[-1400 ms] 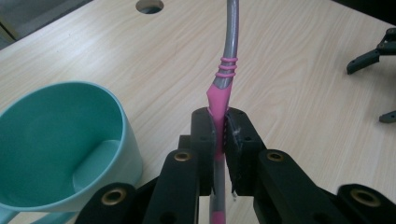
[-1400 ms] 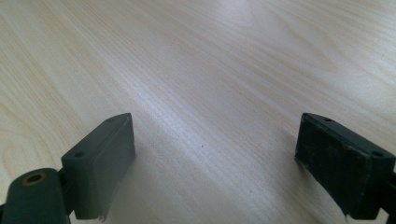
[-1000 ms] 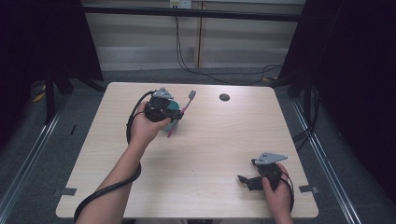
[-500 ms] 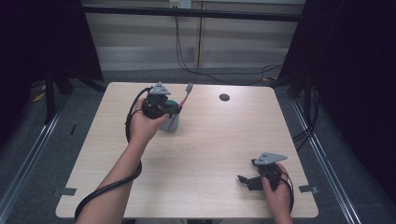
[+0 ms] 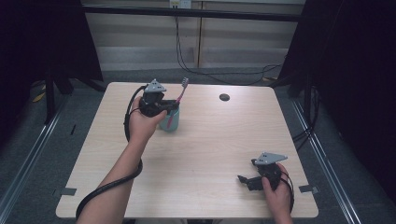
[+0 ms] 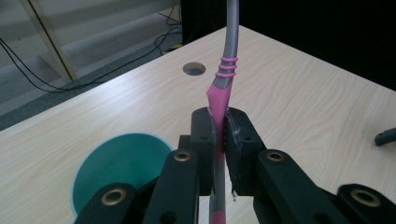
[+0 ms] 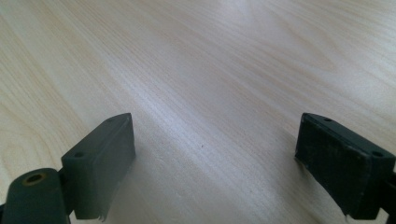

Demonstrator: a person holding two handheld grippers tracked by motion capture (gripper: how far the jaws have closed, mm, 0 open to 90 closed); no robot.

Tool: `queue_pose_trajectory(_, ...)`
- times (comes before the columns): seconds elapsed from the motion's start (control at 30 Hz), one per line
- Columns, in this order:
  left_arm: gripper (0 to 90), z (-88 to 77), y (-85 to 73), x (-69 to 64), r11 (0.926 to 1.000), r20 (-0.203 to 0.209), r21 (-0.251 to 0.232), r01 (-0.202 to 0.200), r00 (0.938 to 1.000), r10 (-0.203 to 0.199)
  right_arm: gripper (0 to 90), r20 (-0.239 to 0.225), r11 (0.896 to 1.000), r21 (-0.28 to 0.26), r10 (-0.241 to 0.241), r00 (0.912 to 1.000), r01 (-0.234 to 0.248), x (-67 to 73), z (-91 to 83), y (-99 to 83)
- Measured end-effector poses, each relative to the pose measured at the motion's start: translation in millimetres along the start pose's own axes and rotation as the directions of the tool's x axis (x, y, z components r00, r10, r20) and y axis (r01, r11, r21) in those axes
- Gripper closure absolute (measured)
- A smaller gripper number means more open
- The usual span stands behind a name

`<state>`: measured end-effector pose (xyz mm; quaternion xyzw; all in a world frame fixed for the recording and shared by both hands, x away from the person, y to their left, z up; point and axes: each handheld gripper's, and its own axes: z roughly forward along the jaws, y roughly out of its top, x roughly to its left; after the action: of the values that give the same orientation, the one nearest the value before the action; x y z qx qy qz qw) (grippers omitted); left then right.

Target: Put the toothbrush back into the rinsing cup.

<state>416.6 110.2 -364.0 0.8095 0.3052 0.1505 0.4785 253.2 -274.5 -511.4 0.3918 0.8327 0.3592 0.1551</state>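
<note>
Pale wood-grain laminate table (image 5: pixel 201 154), rectangular with rounded corners, standing on grey floor before a beige panelled wall with black cables trailing; dark curtains at both sides.

High view: round dark grommet hole (image 5: pixel 224 97) near the table's far edge. Teal plastic cup (image 5: pixel 169 120), cylindrical, upright on the far left part of the table. Pink-and-grey plastic toothbrush (image 5: pixel 180 93), slim, leaning out of the cup with its bristle head up and tilted toward the far right. Left gripper (image 5: pixel 163 106), black with a grey three-cornered plate on top, held in the person's left hand just above the cup's rim; black cable looping down beside the forearm. Right gripper (image 5: pixel 245 179), same make, held low at the near right corner of the table, well apart from the cup; it seems to rest on the surface, though contact is hard to judge at this size.

Left gripper view: black matt jaws clamped tight on the toothbrush handle (image 6: pixel 219 100) where the pink rubbery grip meets the smooth grey stem, three thin pink rings just above. Handle runs down between the jaws. Cup mouth (image 6: pixel 121 163) lower left, teal interior, pale rim. Grommet hole (image 6: pixel 194 69) beyond.

Right gripper view: two dark, scuffed block-shaped pads (image 7: pixel 105 154) standing wide apart, nothing between them, bare wood grain (image 7: pixel 210 70) below.
</note>
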Motion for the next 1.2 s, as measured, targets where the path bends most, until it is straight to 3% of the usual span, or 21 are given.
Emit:
queue_pose_trajectory(0.4, 82.7, 0.1, 1.8, 3.6, 0.9994, -0.028, -0.033, 0.006, 0.9996, -0.007, 11.0, 0.000, 1.000, 0.000, 0.000, 1.0000, 0.000, 0.0, 0.0, 0.0)
queue_pose_trajectory(0.67, 82.6, 0.6, 4.5, 8.1, 0.9974, -0.044, -0.065, 0.031, 0.9985, -0.033, 11.0, 0.000, 1.000, 0.000, 0.000, 1.0000, 0.000, 0.0, 0.0, 0.0)
queue_pose_trajectory(1.0, 82.7, 4.5, 6.2, 11.0, 0.9974, -0.054, -0.066, 0.029, 0.9980, -0.032, 11.0, 0.001, 1.000, 0.000, 0.000, 1.0000, 0.000, 0.1, 0.0, 0.0)
queue_pose_trajectory(1.2, 82.7, 8.9, 4.5, 15.4, 0.9949, -0.062, -0.085, 0.054, 0.9963, -0.059, 11.0, 0.001, 1.000, 0.000, 0.000, 1.0000, 0.000, 0.0, 0.0, 0.0)
